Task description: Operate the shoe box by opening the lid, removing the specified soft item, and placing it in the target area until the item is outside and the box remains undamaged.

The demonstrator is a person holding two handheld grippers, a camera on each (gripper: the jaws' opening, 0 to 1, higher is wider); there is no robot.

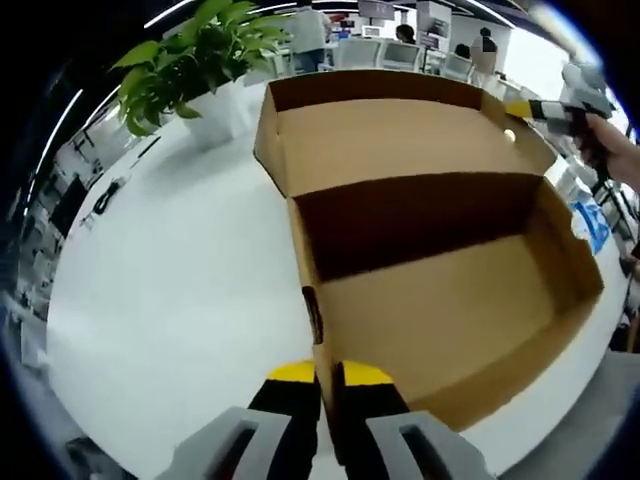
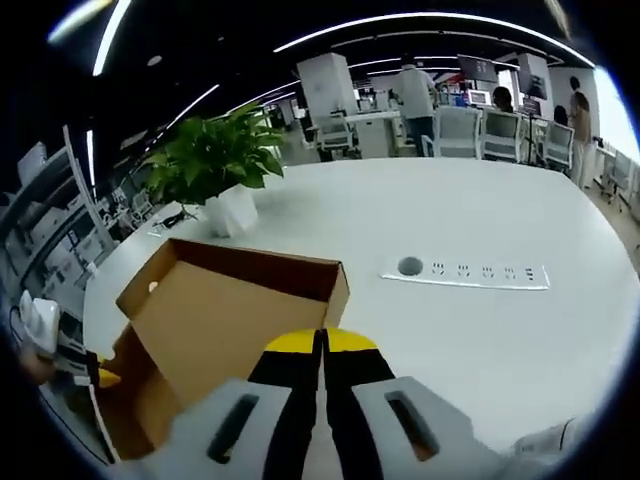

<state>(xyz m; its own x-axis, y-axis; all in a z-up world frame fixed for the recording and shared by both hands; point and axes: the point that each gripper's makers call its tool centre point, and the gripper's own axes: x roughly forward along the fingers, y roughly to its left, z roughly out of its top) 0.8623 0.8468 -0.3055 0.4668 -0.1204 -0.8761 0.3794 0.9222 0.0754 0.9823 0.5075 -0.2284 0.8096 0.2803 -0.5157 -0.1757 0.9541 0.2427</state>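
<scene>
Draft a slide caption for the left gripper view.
Left gripper clamps the near wall of the open, empty shoe box on the white table; right gripper grips the raised lid.

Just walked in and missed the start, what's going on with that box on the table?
A person is working a cardboard shoe box on a white table with two handheld grippers. The lid is open and the box interior looks empty. The left gripper is shut on the box's near wall; the right gripper is shut on the lid edge.
</scene>
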